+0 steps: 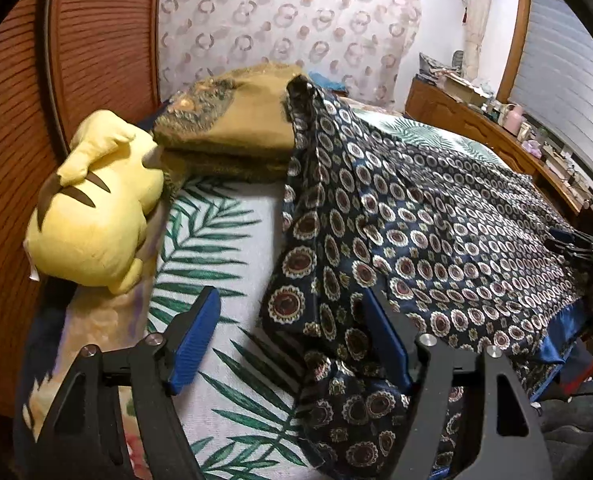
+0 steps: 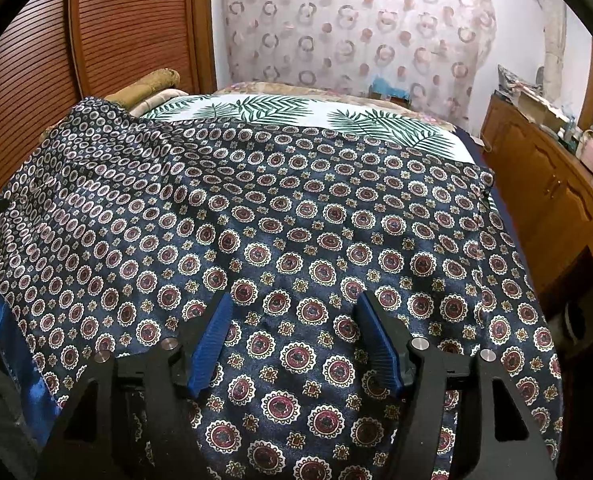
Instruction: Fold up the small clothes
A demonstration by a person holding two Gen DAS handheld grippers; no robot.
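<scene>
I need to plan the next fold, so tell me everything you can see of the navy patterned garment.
The navy patterned garment looks like satiny cloth printed with maroon-and-white medallions, with a plain blue band along one edge. It lies spread and rumpled over the leaf-print sheet, one part peaked up against the olive folded blanket. Both the left gripper and right gripper hover open above it.

Home bedroom.
Bed [image 1: 232,264] with palm-leaf sheet, yellow plush toy [image 1: 96,216], ring-print curtain [image 2: 356,28], cluttered wooden dresser [image 2: 544,184].
</scene>
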